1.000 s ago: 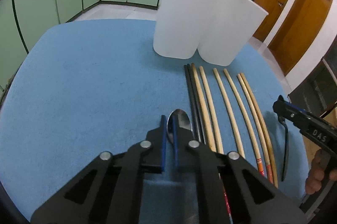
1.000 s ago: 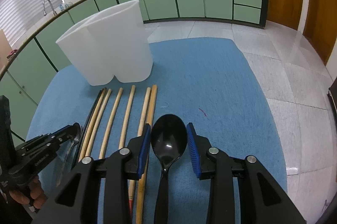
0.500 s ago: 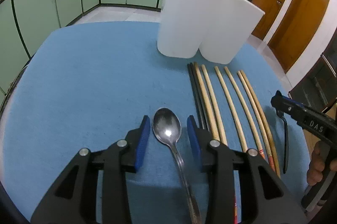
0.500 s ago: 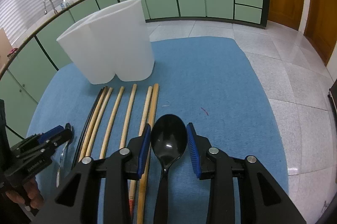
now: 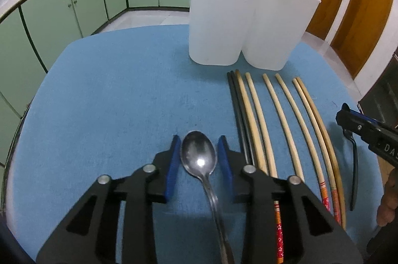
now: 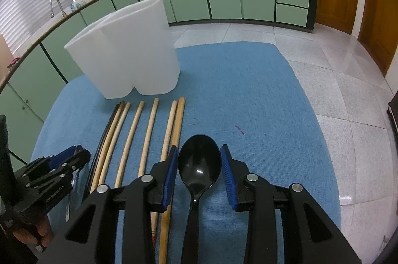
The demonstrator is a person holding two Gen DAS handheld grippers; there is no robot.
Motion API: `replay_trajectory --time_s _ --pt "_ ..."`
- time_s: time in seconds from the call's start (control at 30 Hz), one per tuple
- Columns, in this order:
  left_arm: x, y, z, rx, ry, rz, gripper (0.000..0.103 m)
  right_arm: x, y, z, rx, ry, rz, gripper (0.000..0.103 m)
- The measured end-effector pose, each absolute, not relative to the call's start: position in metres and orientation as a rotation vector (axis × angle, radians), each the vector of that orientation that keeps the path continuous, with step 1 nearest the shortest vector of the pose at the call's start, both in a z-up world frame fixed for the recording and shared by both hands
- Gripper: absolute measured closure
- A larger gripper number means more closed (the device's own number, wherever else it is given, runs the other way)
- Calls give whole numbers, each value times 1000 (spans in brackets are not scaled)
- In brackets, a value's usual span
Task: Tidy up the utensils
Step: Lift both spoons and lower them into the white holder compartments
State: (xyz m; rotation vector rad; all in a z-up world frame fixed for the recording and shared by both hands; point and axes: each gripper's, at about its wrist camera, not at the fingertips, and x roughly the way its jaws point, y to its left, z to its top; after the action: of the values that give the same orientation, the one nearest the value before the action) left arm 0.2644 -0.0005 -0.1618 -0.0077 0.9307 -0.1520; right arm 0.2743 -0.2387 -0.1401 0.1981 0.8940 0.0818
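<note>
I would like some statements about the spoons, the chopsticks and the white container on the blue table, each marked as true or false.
1. The left gripper is open around a metal spoon. True.
2. The right gripper is shut on a chopstick. False: it is open, with a black spoon between its fingers.
3. The chopsticks stand inside the white container. False: they lie on the blue table in front of it.
4. The white container has two joined compartments. True.
</note>
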Motion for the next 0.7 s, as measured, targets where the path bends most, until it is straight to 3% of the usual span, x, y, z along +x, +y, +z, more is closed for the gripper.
replay_trajectory --time_s 0.3,0.7 --pt "251 15 -147 -94 858 -188 76 270 -242 -134 212 858 89 69" --pt "231 21 -105 -105 650 -229 76 260 -240 -93 221 661 135 69"
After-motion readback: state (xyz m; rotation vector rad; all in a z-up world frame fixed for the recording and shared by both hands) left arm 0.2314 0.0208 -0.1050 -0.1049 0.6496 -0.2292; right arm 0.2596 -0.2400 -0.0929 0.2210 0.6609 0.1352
